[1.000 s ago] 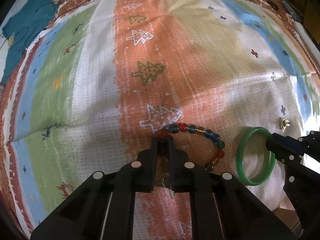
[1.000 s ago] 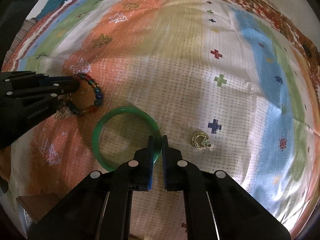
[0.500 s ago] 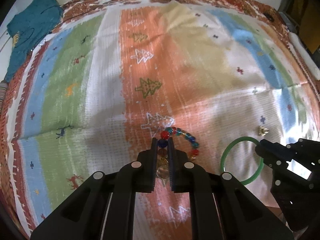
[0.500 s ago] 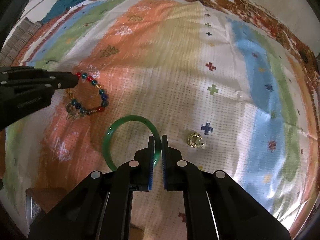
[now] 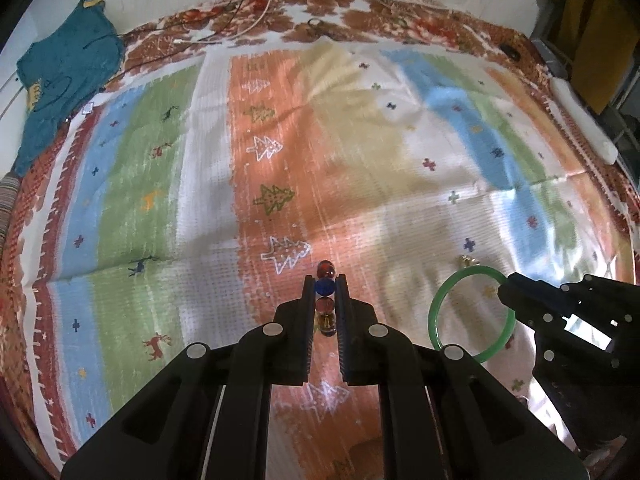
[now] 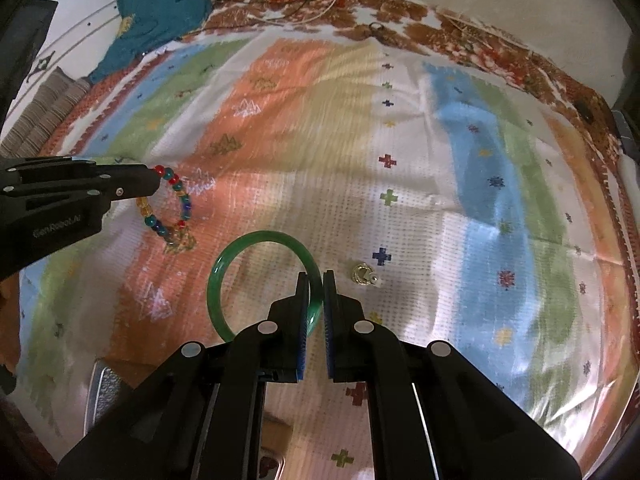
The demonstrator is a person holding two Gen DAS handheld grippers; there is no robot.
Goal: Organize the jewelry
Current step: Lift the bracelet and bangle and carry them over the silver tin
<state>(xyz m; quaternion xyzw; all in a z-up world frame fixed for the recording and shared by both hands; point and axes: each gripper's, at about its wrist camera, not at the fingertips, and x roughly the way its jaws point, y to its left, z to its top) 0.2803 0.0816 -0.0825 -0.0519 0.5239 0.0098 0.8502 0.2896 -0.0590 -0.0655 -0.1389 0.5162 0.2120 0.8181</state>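
Observation:
My left gripper [image 5: 325, 280] is shut on a bracelet of coloured beads [image 5: 325, 287] and holds it above the striped cloth; the bracelet hangs from the tips in the right wrist view [image 6: 172, 208]. My right gripper [image 6: 316, 278] is shut on the rim of a green bangle [image 6: 224, 268] and holds it lifted; the bangle also shows in the left wrist view [image 5: 436, 308], with the right gripper [image 5: 505, 280] at its right side. A small gold earring [image 6: 364, 274] lies on the cloth just right of the bangle.
The striped cloth [image 5: 360, 152] with tree and cross patterns covers the surface. A teal garment [image 5: 60, 84] lies at the far left corner. Cables [image 5: 248, 28] run along the far edge. A metallic object [image 6: 108, 392] sits at the near left edge.
Both grippers have risen with their pieces: the beaded bracelet now hangs from the left tips and the green bangle is lifted off the cloth. The earring stays put.

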